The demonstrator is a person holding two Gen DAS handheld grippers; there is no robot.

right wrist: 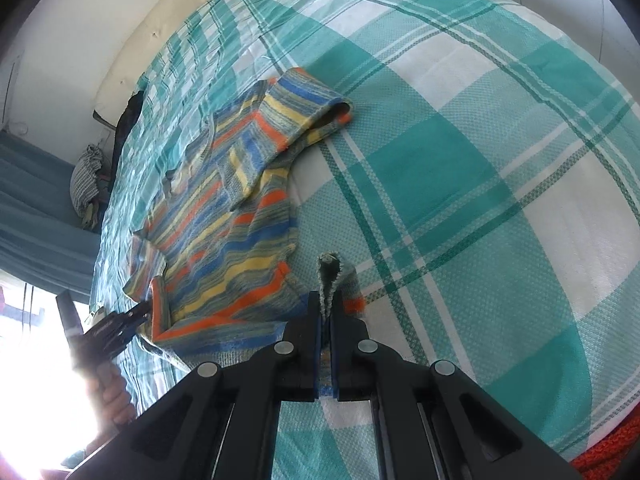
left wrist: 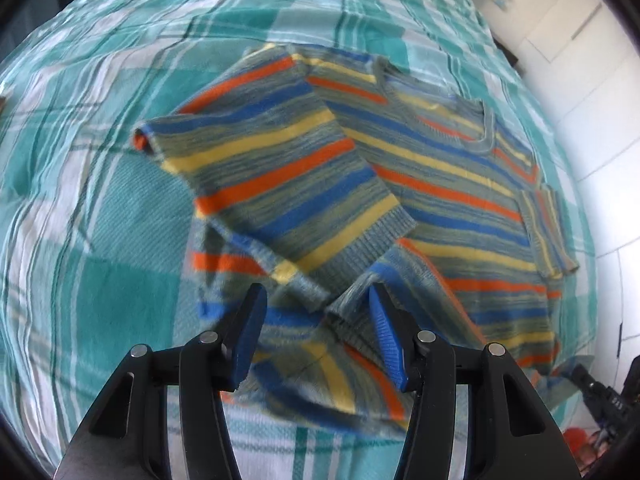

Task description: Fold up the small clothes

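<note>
A striped knit sweater [left wrist: 432, 184], orange, blue, yellow and grey-green, lies on a teal plaid bedspread [left wrist: 100, 200]. One sleeve [left wrist: 280, 184] is folded across its body. My left gripper [left wrist: 318, 320] stands open just above the sweater's near hem, with rumpled fabric below the gap and no pad pressing on it. The right wrist view shows the same sweater [right wrist: 224, 216] at the left. My right gripper [right wrist: 326, 300] is shut on a grey ribbed corner of the hem [right wrist: 329, 276], which pokes up between the pads. At the sweater's far edge a hand [right wrist: 110, 392] holds the left gripper [right wrist: 140, 314].
The bedspread [right wrist: 460, 168] stretches wide to the right of the sweater. A white cushion [right wrist: 160, 24], a dark garment [right wrist: 128, 120] and a checked bundle [right wrist: 86, 176] lie along the far bed edge. White cupboards [left wrist: 580, 92] stand beyond the bed. An orange knit [right wrist: 612, 456] shows at the lower right.
</note>
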